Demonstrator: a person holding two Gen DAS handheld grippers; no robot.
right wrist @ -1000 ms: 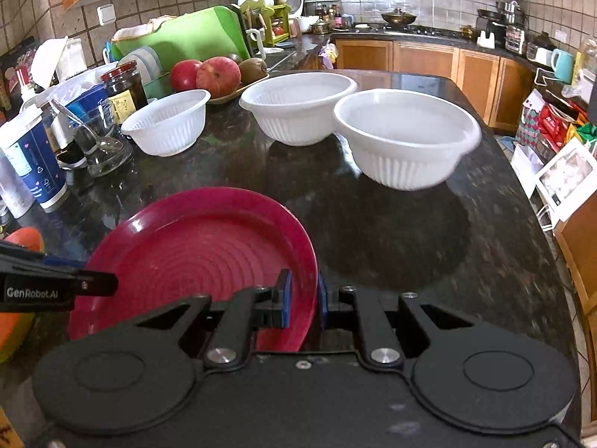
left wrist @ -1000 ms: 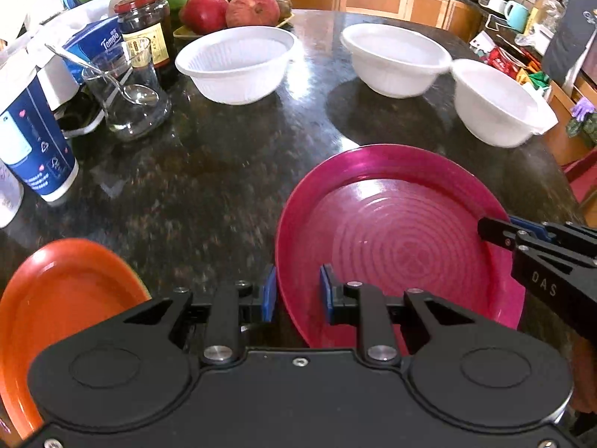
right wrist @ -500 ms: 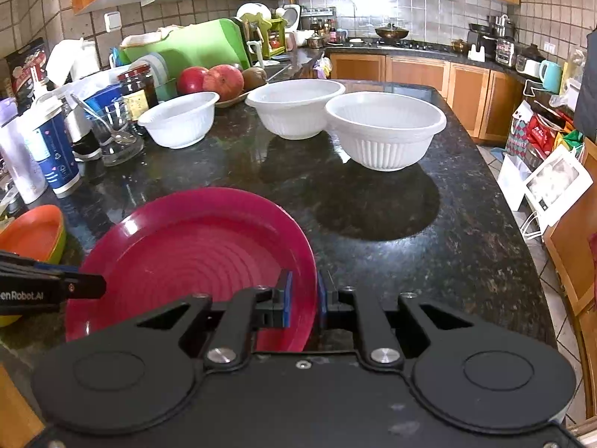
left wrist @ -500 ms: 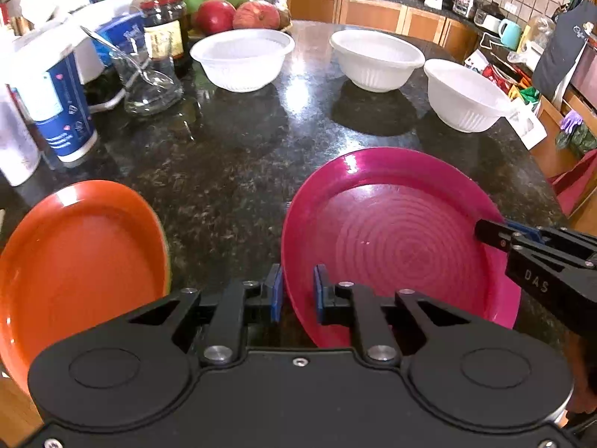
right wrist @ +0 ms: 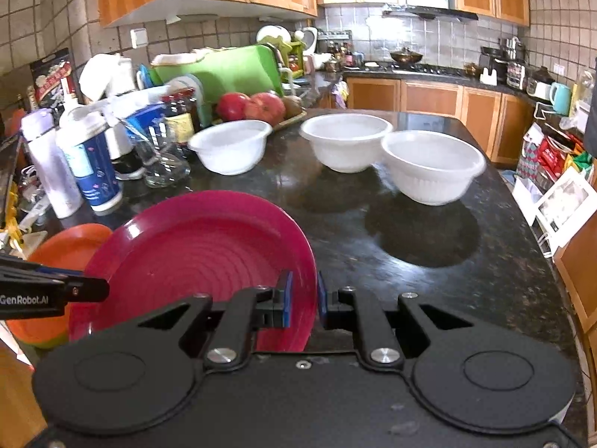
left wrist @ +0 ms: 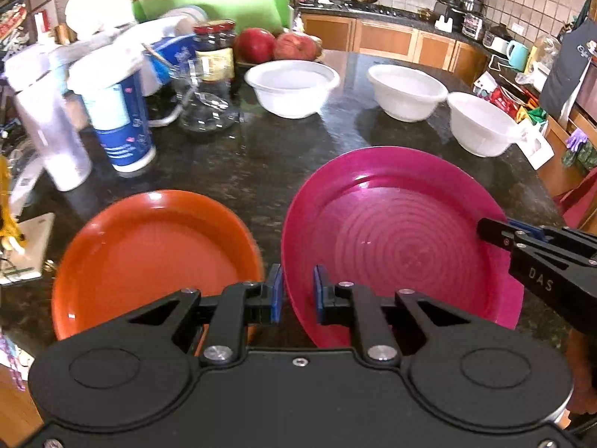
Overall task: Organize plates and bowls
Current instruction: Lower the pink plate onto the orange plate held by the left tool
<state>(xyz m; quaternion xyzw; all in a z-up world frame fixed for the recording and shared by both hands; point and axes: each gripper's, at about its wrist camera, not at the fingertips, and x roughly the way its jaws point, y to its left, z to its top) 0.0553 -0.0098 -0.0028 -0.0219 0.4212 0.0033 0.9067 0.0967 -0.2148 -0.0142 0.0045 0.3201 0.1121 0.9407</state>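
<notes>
A magenta plate [left wrist: 403,246] is held by both grippers just above the dark stone counter [left wrist: 261,156]. My left gripper [left wrist: 296,291] is shut on its near left rim. My right gripper [right wrist: 304,298] is shut on the opposite rim, and shows in the left wrist view as the right gripper [left wrist: 485,229]. An orange plate [left wrist: 156,257] lies on the counter right beside the magenta plate's left edge. Three white bowls stand apart at the back: a left bowl [left wrist: 293,87], a middle bowl [left wrist: 406,91] and a right bowl [left wrist: 481,127].
Crowded at the back left are a blue-and-white cup [left wrist: 115,127], a white bottle [left wrist: 56,142], a glass with a spoon [left wrist: 201,104], a dark jar [left wrist: 214,52], red fruit [left wrist: 276,44] and a green board [left wrist: 224,7]. The counter's edge [right wrist: 522,224] drops off at the right.
The left jaws narrowed onto the magenta plate's rim. Both grippers drew the plate back and up, toward the orange plate, which now shows almost whole. The bowls look farther away.
</notes>
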